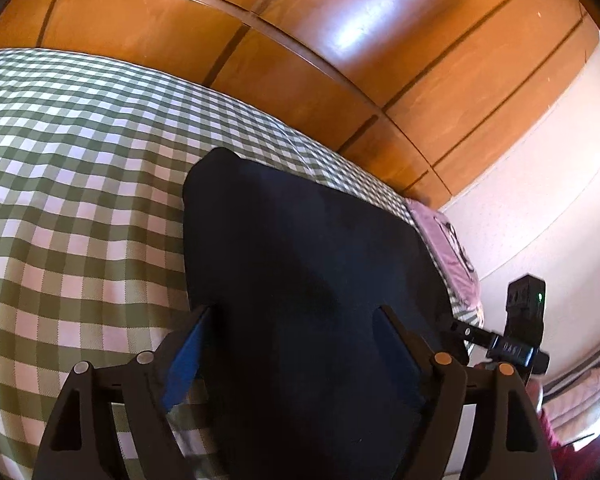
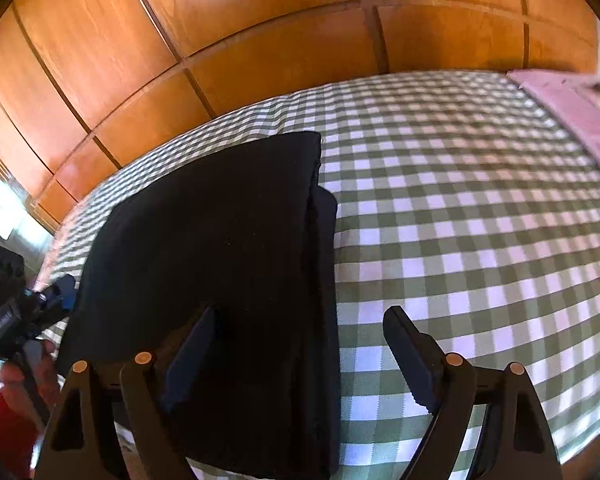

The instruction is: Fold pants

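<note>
The left gripper (image 1: 296, 312) hangs over the near end of the pants (image 1: 300, 264), jaws spread wide, the dark cloth lying between its blue pads (image 1: 188, 356) with no pinch showing. The right gripper (image 2: 300, 316) is spread too: its left finger (image 2: 196, 344) sits over the pants (image 2: 220, 264), its right finger (image 2: 412, 356) over bare bedcover (image 2: 460, 240). Nothing is held by either one.

The pants lie folded into a dark stack on the green-and-white checked bedcover (image 1: 80, 200). In the right wrist view the right-hand edge shows layers, the lower one sticking out a little past the top one. The far end stops short of the bed's far edge.

A pink pillow (image 2: 572, 112) lies at the far right corner of the bed, well apart from the pants. Wooden wardrobe doors (image 2: 260, 40) run right behind the far edge. Wide open cover stretches to the right of the stack, and to its left in the left wrist view. A hand (image 2: 40, 376) in a red sleeve (image 2: 8, 432) grips the left tool at the frame's edge.
</note>
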`<state>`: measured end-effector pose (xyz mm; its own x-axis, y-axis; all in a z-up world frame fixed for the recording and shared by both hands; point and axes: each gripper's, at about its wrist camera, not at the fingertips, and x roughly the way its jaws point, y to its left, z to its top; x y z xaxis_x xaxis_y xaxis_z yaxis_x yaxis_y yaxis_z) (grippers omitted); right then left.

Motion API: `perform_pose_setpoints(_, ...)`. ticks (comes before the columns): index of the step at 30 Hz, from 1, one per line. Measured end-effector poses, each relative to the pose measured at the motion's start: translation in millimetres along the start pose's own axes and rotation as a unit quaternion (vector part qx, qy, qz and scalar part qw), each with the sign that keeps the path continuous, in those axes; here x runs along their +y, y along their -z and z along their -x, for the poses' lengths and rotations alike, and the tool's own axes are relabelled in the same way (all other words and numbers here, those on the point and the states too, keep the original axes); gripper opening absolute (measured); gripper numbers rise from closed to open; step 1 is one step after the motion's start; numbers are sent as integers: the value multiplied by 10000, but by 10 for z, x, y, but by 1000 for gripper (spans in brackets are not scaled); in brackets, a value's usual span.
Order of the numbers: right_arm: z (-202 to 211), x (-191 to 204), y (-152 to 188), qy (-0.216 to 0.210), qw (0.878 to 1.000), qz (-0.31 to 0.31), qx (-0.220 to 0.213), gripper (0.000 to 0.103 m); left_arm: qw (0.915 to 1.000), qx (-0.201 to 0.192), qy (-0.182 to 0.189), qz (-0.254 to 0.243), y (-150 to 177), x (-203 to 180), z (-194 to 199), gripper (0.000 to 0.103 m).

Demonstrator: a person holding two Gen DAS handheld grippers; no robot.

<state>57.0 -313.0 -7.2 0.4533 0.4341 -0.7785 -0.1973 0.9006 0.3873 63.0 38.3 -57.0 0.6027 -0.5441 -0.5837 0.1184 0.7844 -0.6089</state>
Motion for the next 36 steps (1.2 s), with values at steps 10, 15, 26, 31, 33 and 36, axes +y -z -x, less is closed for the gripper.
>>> perform_pose_setpoints(10,-83,-294,99,-931,9932,-641,273,87,9963,552,498,423,271,211,-63,83)
perform_pose_setpoints(15,-163,-233,112,-1254,9905,-420,385,85,9956,676,544,354,253,162,-163,85)
perform_pose_setpoints(26,-292,-13,156,-1565,9868,-416,59,64,9981,591,-138,-127,338,-146,-161,61)
perform_pose_setpoints(31,-202,60,94,-1591,9867,-311,-137,54,9953,408,-492,-730,284,-417,-72,51)
perform_pose_setpoints(33,-156,71,46,-1597,9864,-283,-252,50,9943,308,-562,-857,205,-480,-67,49)
perform_pose_setpoints(36,-117,157,-65,-1555,9866,-140,-463,49,9923,97,-614,-1070,77,-549,-36,48)
